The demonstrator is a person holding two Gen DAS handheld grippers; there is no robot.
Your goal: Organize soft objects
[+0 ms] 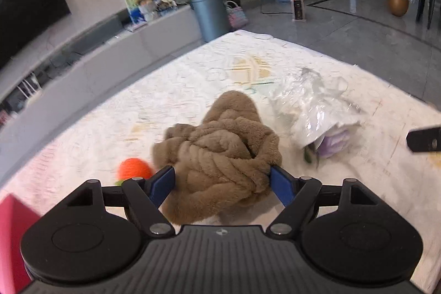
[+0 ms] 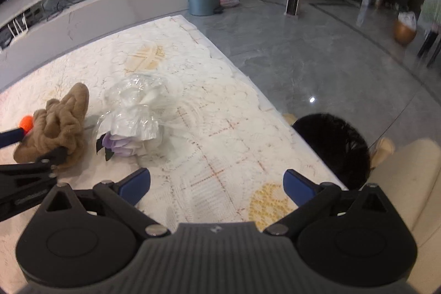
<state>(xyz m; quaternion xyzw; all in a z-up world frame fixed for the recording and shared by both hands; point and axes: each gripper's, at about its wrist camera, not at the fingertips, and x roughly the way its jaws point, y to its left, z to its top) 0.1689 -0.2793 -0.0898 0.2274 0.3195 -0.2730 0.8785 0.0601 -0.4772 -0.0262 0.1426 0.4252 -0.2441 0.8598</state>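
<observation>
A brown braided plush knot [image 1: 220, 156] lies on the white lace tablecloth [image 1: 193, 73]. My left gripper [image 1: 222, 178] has its blue pads on both sides of the plush, jaws wide, touching its edges. An orange knitted ball [image 1: 134, 168] sits just left of it. A purple flower in clear plastic wrap [image 1: 317, 117] lies to the right. In the right wrist view the plush [image 2: 59, 126], orange ball [image 2: 26, 121] and wrapped flower [image 2: 135, 117] lie at left. My right gripper [image 2: 216, 183] is open and empty above the cloth.
A pink object [image 1: 12, 233] shows at the lower left edge. A black fluffy thing [image 2: 336, 148] and a cream cushion [image 2: 408, 183] sit past the table's right edge. A grey bin [image 1: 210, 14] and TV bench stand beyond the far edge.
</observation>
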